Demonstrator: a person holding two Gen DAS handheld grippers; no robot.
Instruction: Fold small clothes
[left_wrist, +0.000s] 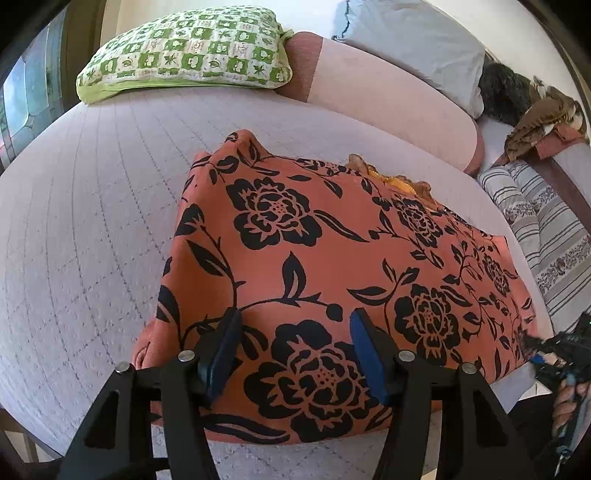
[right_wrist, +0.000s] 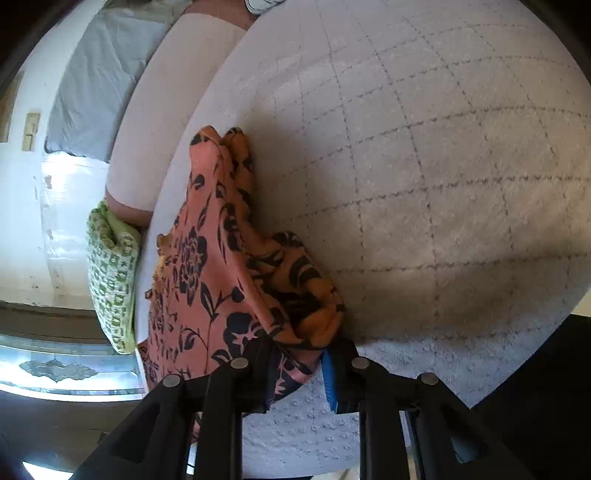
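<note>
Cloth: an orange-red cloth with black flowers lies spread on the pale quilted bed cover, near the front edge.
Cloth, other view: the same cloth looks bunched, and a brighter orange side shows along its right edge.
Left gripper: the left gripper is just over the near edge of the cloth – its blue fingers are wide apart with flowers showing between them.
Right gripper: the right gripper has cloth between its fingers, but the jaws look a bit apart – I cannot tell if it is pinching.
Right gripper from the left camera: it sits at the cloth's right corner, with a hand behind it.
Writing: none that can be read. The green and white pillow has little leaf and star pictures in squares.
Things around: a pink bolster lies behind the cloth, and a grey-blue pillow is past that.
Right side: a striped cloth, a brown crumpled cloth and something dark and fuzzy.
In the way: the black gripper arms hide the nearest bit of the cloth in both views.
</note>
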